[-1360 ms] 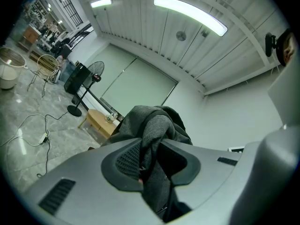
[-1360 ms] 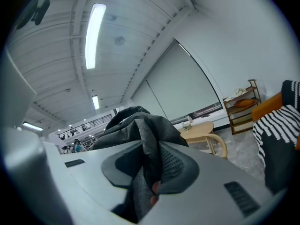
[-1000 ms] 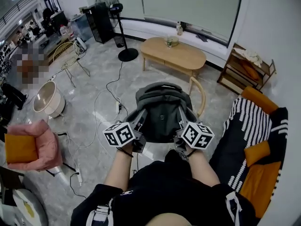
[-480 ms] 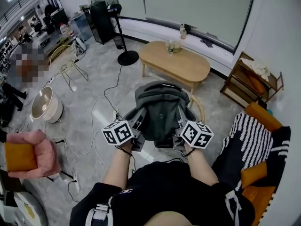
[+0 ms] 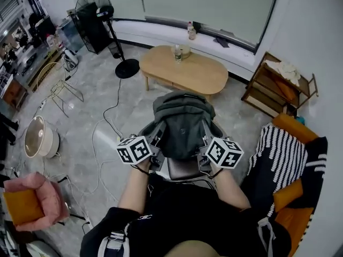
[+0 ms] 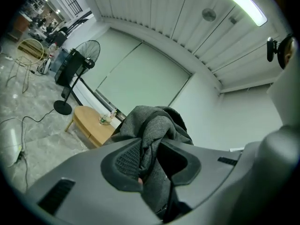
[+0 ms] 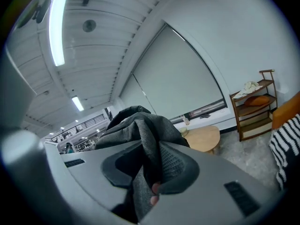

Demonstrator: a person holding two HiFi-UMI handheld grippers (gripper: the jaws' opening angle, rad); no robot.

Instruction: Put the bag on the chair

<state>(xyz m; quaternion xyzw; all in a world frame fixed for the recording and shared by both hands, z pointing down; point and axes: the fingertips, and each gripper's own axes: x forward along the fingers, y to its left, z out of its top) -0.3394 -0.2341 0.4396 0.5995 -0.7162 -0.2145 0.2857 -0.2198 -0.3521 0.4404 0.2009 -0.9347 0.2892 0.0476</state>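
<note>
A grey backpack (image 5: 182,123) hangs in front of me, gripped on both sides. My left gripper (image 5: 156,138) is shut on a fold of the bag's fabric (image 6: 152,130) at its left edge. On the right edge, my right gripper (image 5: 206,138) is shut on another fold (image 7: 140,125). In both gripper views the cloth is pinched between the pads. Directly under the bag is the chair (image 5: 180,169); only its dark seat and a bit of curved frame show. I cannot tell whether the bag's bottom touches the seat.
An oval wooden coffee table (image 5: 187,75) with bottles stands just beyond the chair. A standing fan (image 5: 96,10) is at the back left and a wooden shelf (image 5: 274,84) at the right. A sofa with a striped blanket (image 5: 281,154) is close on my right. Cables (image 5: 102,135) trail over the floor.
I have moved forward with the bag, still held by both grippers. The chair's seat has come into view right under the bag, and the coffee table is closer.
</note>
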